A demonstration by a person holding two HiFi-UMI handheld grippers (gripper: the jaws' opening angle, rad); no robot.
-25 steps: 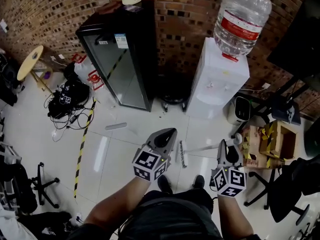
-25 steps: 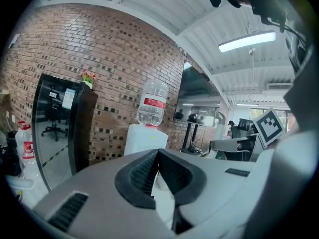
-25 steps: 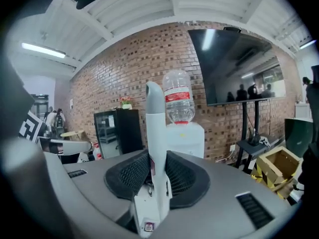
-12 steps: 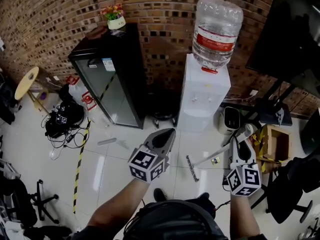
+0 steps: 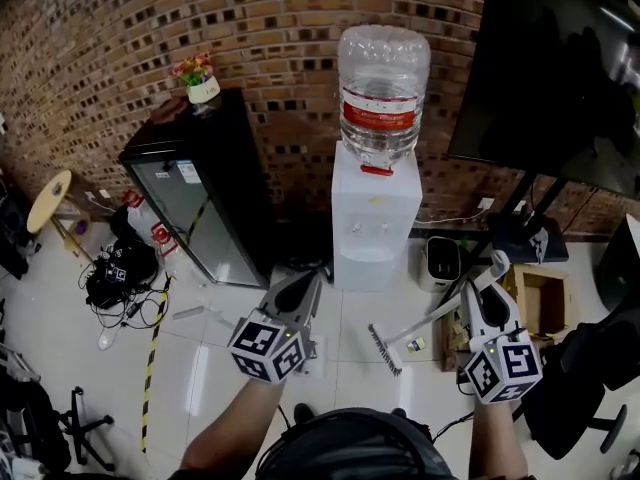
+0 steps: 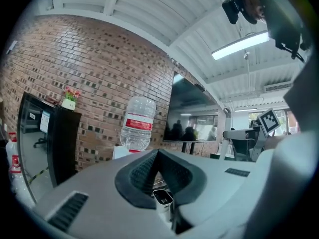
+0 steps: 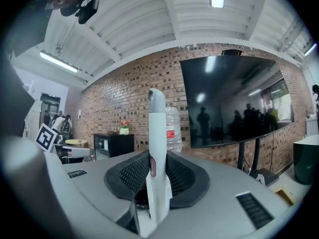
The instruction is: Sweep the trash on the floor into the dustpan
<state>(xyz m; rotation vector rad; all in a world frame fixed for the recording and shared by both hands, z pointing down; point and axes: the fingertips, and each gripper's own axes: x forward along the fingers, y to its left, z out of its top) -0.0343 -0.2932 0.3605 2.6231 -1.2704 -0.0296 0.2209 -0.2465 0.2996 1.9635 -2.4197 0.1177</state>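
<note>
In the head view my right gripper [image 5: 489,301] is shut on the white handle of a small broom. The broom's handle slants down to the left, to its bristle head [image 5: 383,349] over the white floor. In the right gripper view that handle [image 7: 156,148] stands upright between the jaws. My left gripper [image 5: 293,298] points toward the wall and is shut on a white handle end [image 6: 163,201], which I take for the dustpan's. A pale piece [image 5: 309,352] hangs under that gripper; the pan itself is mostly hidden. A small scrap [image 5: 415,344] lies by the bristles.
A water dispenser [image 5: 372,218] with a big bottle stands straight ahead at the brick wall, with a black glass-door fridge [image 5: 195,208] to its left. Cables [image 5: 120,288] and a tape line [image 5: 152,358] lie at left. A small white appliance [image 5: 440,261], cardboard box [image 5: 545,303] and chair [image 5: 600,368] stand at right.
The view has swung right and up toward the dispenser. Both grippers moved with it, the right one further right, carrying the broom head across the floor; both stay shut on their handles.
</note>
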